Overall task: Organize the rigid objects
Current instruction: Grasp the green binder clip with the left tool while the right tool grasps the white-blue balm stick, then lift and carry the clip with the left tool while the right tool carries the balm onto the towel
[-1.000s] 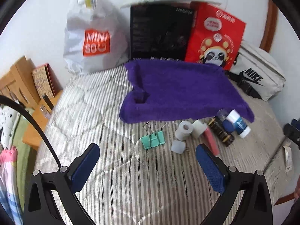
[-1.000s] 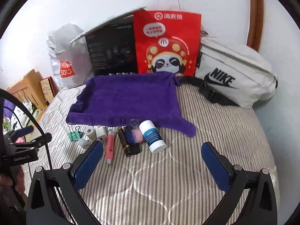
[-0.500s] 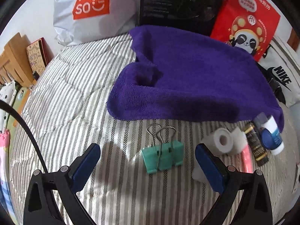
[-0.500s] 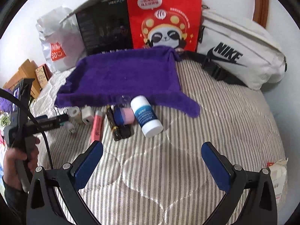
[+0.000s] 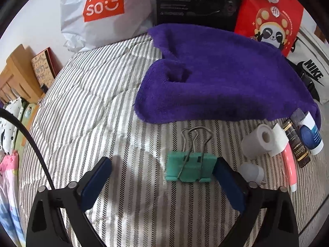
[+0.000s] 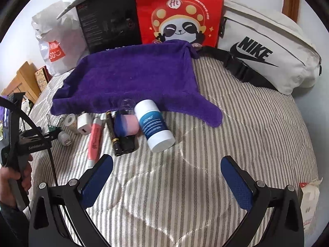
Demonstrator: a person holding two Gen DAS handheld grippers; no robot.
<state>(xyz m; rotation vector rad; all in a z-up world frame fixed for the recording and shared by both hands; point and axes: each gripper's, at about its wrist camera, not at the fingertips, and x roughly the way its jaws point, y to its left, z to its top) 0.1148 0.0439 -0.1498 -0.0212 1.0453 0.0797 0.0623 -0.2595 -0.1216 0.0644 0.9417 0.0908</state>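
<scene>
left hand-held gripper [image 5: 162, 173]: jaws wide apart, low over the striped bed [image 5: 86, 107], holding nothing; right pad looks to touch the clip's right end, left pad well clear
binder clip [image 5: 190, 167]: green, lying flat between the pads, 2 wire handles pointing toward the purple towel [image 5: 222, 78]
handling: likely light, stiff metal, smooth painted sides that may slip; take hold across the green body, not the springy wire loops
neighbours: paper roll [image 5: 256, 142] and small white plug [image 5: 251, 171] just beside the right pad
right hand-held gripper [image 6: 166, 175]: spread wide, empty, near the white bottle [image 6: 155, 124]
</scene>
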